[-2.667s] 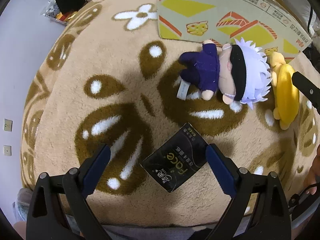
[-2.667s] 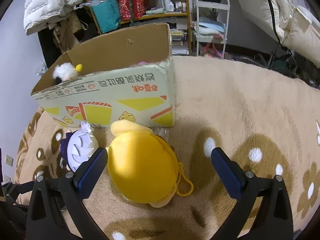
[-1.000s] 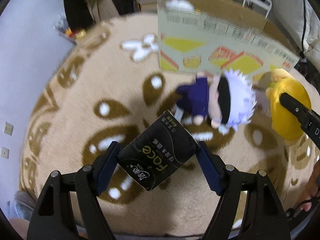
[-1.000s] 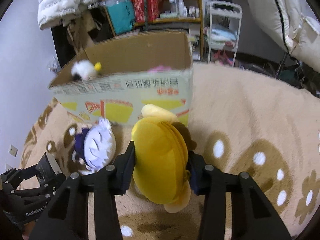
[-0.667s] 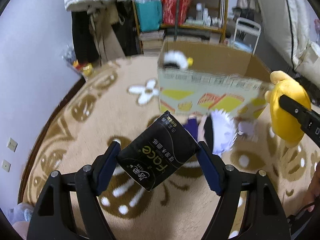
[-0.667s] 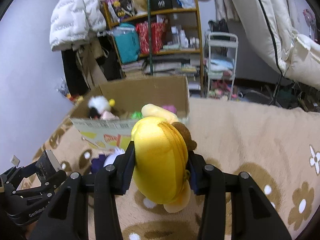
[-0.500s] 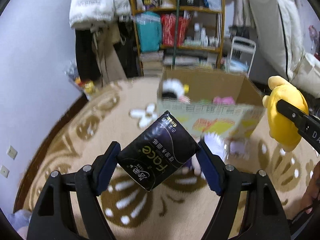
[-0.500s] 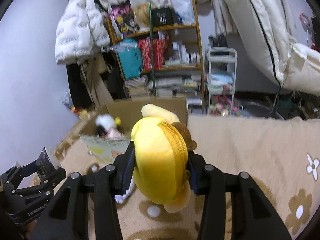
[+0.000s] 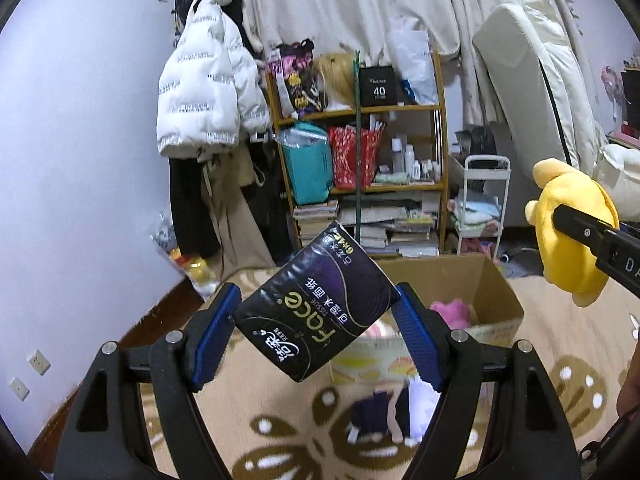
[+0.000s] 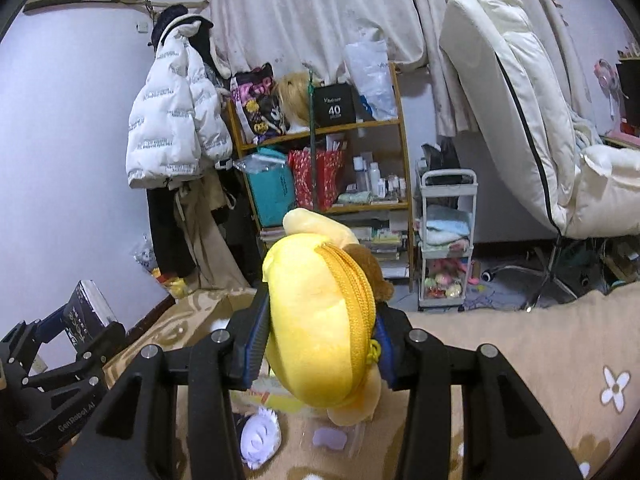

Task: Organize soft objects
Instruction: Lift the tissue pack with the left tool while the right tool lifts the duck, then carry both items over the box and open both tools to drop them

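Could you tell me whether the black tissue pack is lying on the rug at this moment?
No, the black tissue pack is clamped between the left gripper's jaws, lifted above the rug.

My left gripper point(image 9: 316, 334) holds tissue pack point(image 9: 314, 306) above rug point(image 9: 280, 412); box point(image 9: 460, 304) ahead, doll point(image 9: 394, 412) before it.

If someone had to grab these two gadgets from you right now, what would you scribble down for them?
Left hand-held gripper: shut on the black tissue pack, held in the air.
Right hand-held gripper: shut on the yellow plush, also held in the air.
Cardboard box sits open on the rug, pink plush already inside.
Left to do: drop both held items in, then fetch the white-haired doll lying on the rug in front of the box.
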